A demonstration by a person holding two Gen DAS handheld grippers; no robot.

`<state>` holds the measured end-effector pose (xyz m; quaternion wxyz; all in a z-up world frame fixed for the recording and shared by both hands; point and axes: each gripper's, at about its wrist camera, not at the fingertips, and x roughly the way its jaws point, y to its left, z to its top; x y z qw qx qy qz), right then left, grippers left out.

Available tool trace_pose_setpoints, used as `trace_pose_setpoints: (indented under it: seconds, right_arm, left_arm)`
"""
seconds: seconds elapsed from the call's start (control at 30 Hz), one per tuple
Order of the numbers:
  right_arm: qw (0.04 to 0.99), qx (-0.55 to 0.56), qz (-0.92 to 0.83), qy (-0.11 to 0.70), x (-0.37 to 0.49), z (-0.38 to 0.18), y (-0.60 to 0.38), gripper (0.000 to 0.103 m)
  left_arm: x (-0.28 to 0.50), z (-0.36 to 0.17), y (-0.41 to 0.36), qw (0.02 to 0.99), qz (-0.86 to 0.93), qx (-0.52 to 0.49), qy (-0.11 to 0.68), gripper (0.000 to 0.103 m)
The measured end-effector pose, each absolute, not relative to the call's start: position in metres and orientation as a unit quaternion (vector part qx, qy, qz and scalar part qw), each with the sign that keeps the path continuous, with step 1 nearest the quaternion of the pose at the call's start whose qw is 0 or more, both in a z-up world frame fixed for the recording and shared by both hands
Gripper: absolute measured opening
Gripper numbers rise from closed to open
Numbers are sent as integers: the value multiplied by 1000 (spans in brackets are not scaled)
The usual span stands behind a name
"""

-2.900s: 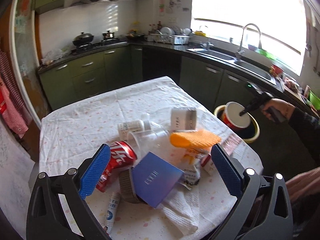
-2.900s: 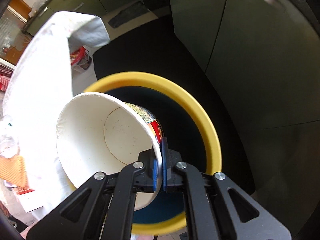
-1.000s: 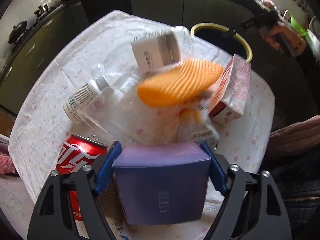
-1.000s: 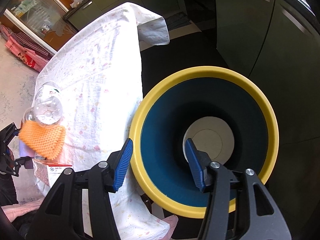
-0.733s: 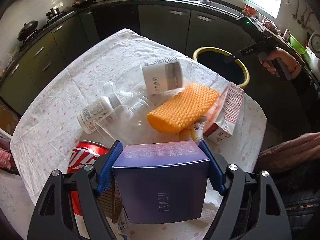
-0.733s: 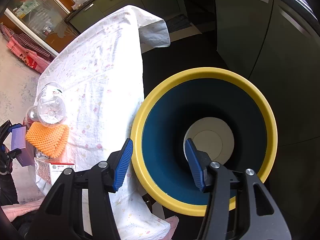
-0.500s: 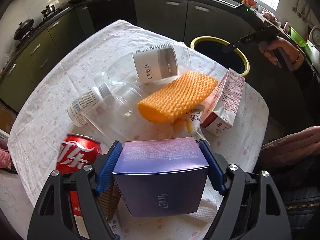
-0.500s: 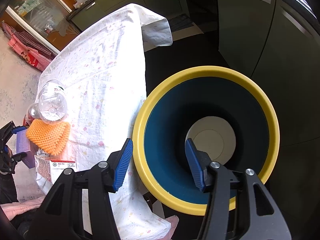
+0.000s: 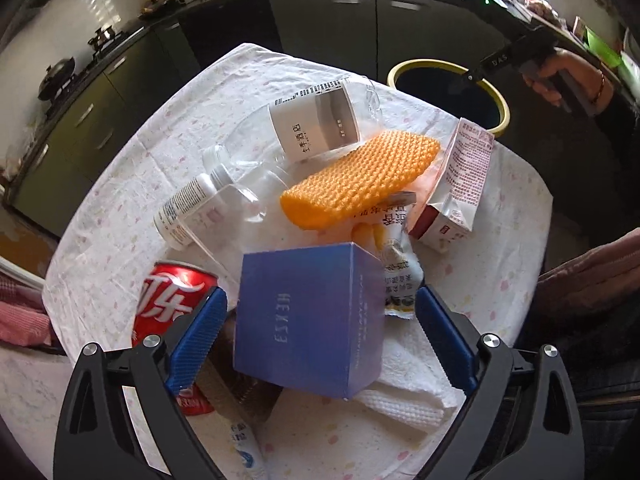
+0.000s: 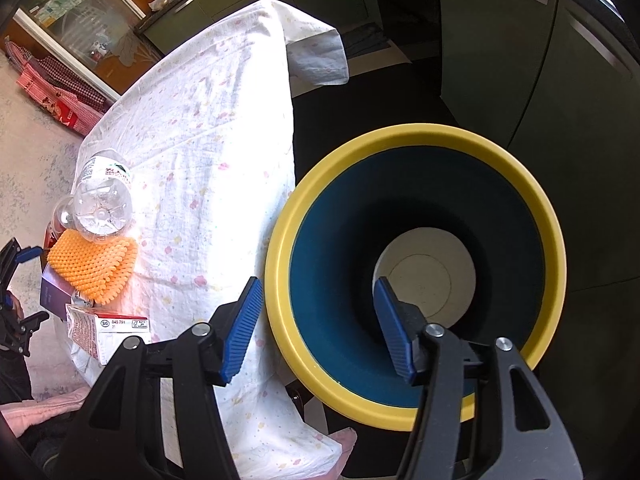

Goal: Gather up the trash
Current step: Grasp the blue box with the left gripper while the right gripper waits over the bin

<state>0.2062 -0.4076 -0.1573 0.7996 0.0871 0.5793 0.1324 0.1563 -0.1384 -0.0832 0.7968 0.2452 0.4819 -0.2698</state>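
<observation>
**Purple box sits loose between widening left jaws, bin away at the table's far edge**

The left gripper (image 9: 320,330) has its jaws opening around the purple box (image 9: 308,320); the blue pads stand clear of both box sides, so nothing is gripped; the box rests tilted on the pile, partly on a white paper towel (image 9: 404,384), its printed face up and its longer side running away from the camera. It lies straight ahead between the jaws, so the left hand is by far the nearer. The right gripper (image 10: 316,326) hangs over the yellow-rimmed bin (image 10: 416,136), jaws about half apart with nothing between them, opening slightly; inside the bin lies one white paper cup (image 10: 424,272), seen bottom-up. The bin stands beside the table's edge, past the orange sponge (image 9: 360,176) and milk carton (image 9: 456,184). Red can (image 9: 172,300) lies just left of the box.
</observation>
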Motion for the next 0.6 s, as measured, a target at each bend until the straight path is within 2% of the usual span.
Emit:
trace_pose_setpoints:
  seconds: [0.03, 0.23, 0.33, 0.43, 0.6]
  right_arm:
    - [799, 86, 135, 579, 207, -157, -406, 55]
    - [799, 80, 144, 579, 204, -156, -402, 57]
    - [797, 81, 144, 581, 202, -158, -404, 58]
    - [795, 84, 142, 583, 201, -162, -406, 58]
    - [793, 86, 142, 587, 203, -168, -405, 58]
  left_arm:
    - [159, -85, -140, 790, -276, 245, 489, 98]
    - [196, -107, -138, 744, -283, 207, 568, 98]
    - [200, -110, -136, 741, -281, 206, 574, 98]
    - [198, -108, -136, 743, -275, 208, 573, 94]
    - [199, -106, -134, 741, -265, 214, 579, 95]
